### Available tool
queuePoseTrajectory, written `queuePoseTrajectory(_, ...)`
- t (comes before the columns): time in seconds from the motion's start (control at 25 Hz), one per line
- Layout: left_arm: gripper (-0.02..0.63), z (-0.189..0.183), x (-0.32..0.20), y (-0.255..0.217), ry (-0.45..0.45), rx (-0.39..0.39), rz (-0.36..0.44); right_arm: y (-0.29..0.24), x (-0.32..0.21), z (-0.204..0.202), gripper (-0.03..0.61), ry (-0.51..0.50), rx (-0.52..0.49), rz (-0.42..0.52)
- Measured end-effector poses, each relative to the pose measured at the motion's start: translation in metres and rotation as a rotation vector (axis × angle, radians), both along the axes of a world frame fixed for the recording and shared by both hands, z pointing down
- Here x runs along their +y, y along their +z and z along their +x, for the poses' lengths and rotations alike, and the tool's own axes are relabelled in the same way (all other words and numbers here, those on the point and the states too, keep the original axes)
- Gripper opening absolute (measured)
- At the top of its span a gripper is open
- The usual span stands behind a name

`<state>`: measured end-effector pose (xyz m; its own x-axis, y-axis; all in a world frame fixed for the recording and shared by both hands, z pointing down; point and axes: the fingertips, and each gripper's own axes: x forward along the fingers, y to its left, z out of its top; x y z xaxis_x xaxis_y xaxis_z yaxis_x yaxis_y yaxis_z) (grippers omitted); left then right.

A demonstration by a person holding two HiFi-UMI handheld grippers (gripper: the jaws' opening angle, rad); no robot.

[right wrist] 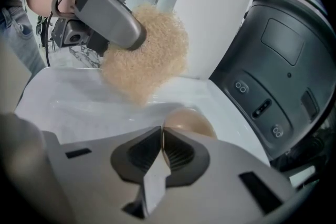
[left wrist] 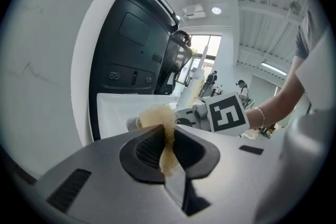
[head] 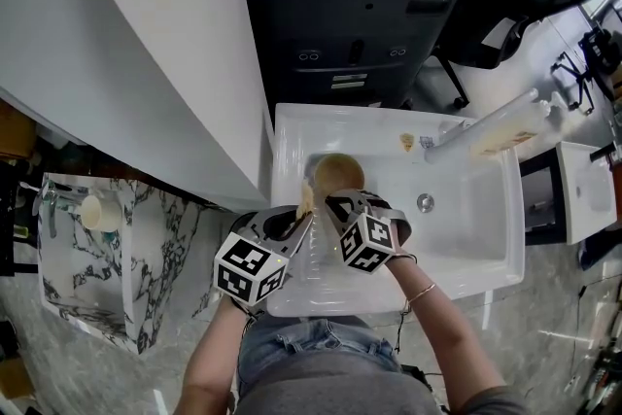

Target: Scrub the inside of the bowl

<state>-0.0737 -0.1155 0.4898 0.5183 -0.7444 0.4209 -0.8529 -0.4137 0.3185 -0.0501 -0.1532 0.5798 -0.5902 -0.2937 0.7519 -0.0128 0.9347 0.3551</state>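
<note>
A tan bowl (head: 337, 174) is held tilted on its side over the left part of the white sink (head: 292, 126). My right gripper (head: 336, 202) is shut on the bowl's rim; in the right gripper view the bowl (right wrist: 190, 122) shows just past the closed jaws (right wrist: 163, 140). My left gripper (head: 303, 206) is shut on a fluffy tan scrubber (left wrist: 157, 115), which sticks out between the jaws (left wrist: 167, 138). In the right gripper view the scrubber (right wrist: 147, 55) hangs above and left of the bowl, apart from it, with the left gripper (right wrist: 105, 8) behind it.
A long faucet (head: 486, 126) reaches over the sink from the right, with a drain (head: 425, 202) below it. A black appliance (head: 360, 5) stands behind the sink. A white wall panel (head: 165, 44) lies to the left, beside a marble stand (head: 146, 248) with a cup (head: 100, 212).
</note>
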Motion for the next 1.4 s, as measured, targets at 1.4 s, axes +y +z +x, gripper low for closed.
queuePoseTrajectory(1.4, 0.044, -0.011, 0.009, -0.017, 0.026, -0.018, 0.087, -0.075, 0.019, 0.033, 0.048, 0.337, -0.267, -0.044)
